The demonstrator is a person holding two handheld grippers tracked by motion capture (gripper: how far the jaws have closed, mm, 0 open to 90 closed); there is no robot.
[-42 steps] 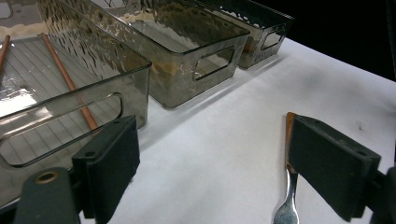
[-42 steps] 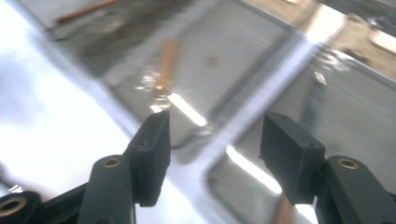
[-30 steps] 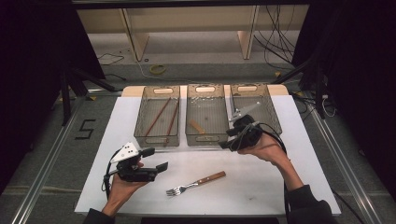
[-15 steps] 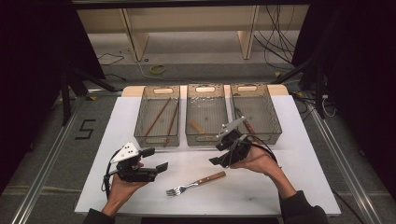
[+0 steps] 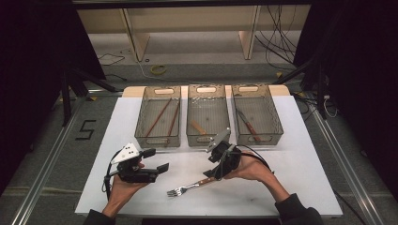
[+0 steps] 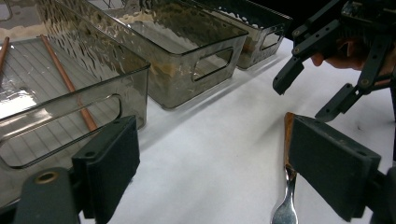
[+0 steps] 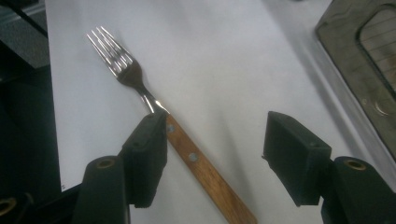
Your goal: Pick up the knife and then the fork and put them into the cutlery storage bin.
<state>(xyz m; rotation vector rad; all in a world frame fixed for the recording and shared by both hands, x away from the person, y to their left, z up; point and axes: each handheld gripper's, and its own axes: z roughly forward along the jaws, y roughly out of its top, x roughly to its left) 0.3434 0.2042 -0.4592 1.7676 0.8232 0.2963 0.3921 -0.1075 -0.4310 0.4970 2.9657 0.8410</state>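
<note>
Fork on the table, under the right gripper

Fork (image 5: 187, 187) flat on the white table (image 5: 305, 178), wooden handle toward the right, tines toward the left and the near edge. Right gripper (image 5: 216, 171) low over the handle end, jaws spread wide, nothing held. Seen along those jaws in the right gripper view (image 7: 215, 154): fork (image 7: 154, 107) lying aslant, handle passing just beside the left jaw and running between the two; touching or not, cannot tell. Left gripper (image 5: 157, 161) near the table's front left, apart from the fork, jaws likewise wide open and empty (image 6: 215, 172). Fork (image 6: 287, 186) partly hidden behind one jaw in the left gripper view, right gripper (image 6: 327, 70) farther off above it. Three clear bins in a row at the far side: left bin (image 5: 141, 126) with two long brown sticks (image 5: 159, 117), middle bin (image 5: 190, 117) with one short wooden piece (image 5: 198, 127), right bin (image 5: 277, 122) with a wood-handled utensil (image 5: 248, 125), kind not clear.
</note>
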